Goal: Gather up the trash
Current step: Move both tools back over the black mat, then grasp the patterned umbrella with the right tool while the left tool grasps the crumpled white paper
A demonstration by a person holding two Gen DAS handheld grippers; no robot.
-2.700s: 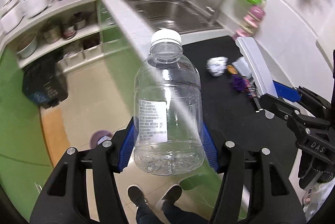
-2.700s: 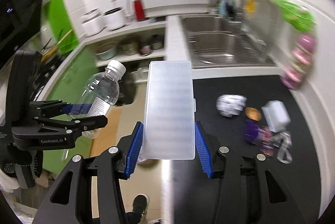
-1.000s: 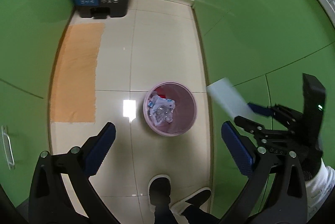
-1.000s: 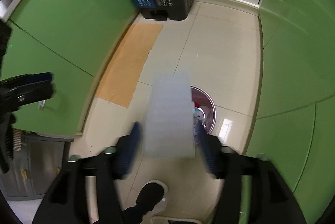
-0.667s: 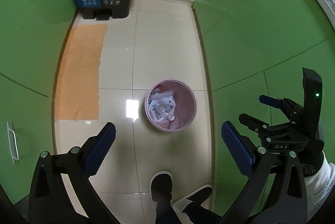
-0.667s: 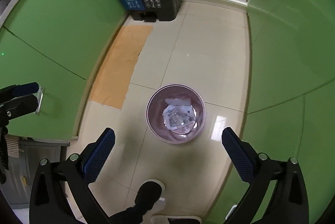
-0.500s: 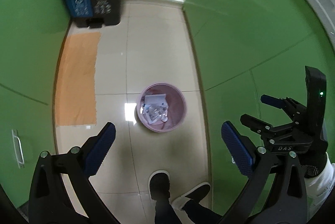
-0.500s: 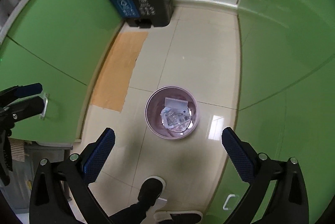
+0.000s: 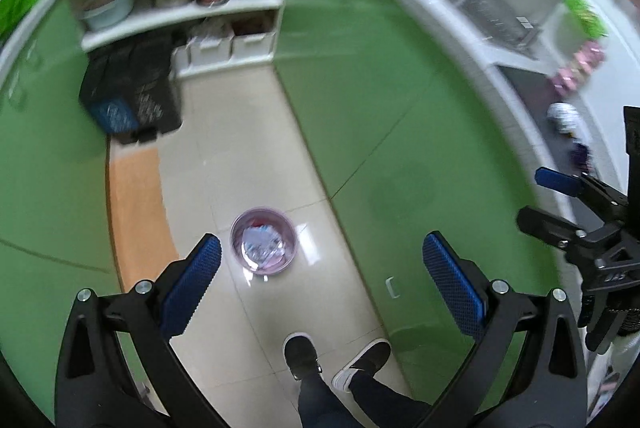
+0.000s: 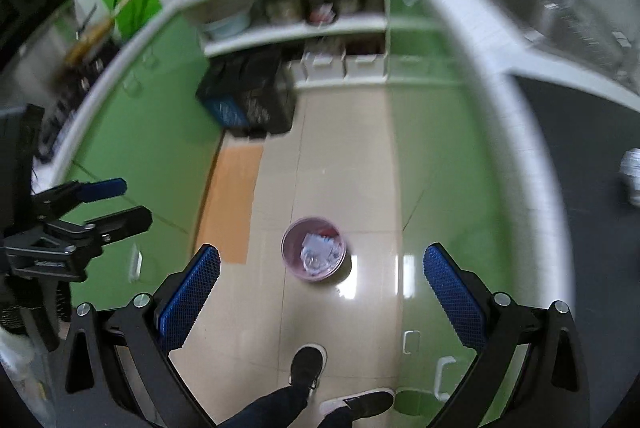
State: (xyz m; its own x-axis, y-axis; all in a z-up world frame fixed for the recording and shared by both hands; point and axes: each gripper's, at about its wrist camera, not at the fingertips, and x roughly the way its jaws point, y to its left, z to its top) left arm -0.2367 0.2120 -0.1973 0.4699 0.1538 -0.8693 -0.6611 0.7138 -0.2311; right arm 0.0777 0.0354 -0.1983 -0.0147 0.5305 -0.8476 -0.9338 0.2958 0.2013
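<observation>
A small pink waste bin [image 9: 263,246] stands on the tiled floor, holding a clear bottle and other trash; it also shows in the right wrist view [image 10: 313,254]. My left gripper [image 9: 320,284] is open and empty, high above the floor. My right gripper [image 10: 320,288] is open and empty too. A crumpled white wad [image 9: 562,116] and a purple item [image 9: 578,153] lie on the dark counter at the right; the wad also shows in the right wrist view [image 10: 631,172]. Each gripper shows in the other's view, the right one [image 9: 568,204] and the left one [image 10: 96,204].
Green cabinets [image 9: 392,132] line both sides of the floor. A black pedal bin [image 9: 128,100] stands by open shelves with white boxes [image 9: 232,44]. An orange mat [image 9: 136,212] lies on the floor. The sink [image 9: 492,16] is far right. The person's shoes [image 9: 304,356] are below.
The bottle and the white box have left the grippers and lie in the pink bin. Both grippers have tilted up, so the counter and shelves have come back into view.
</observation>
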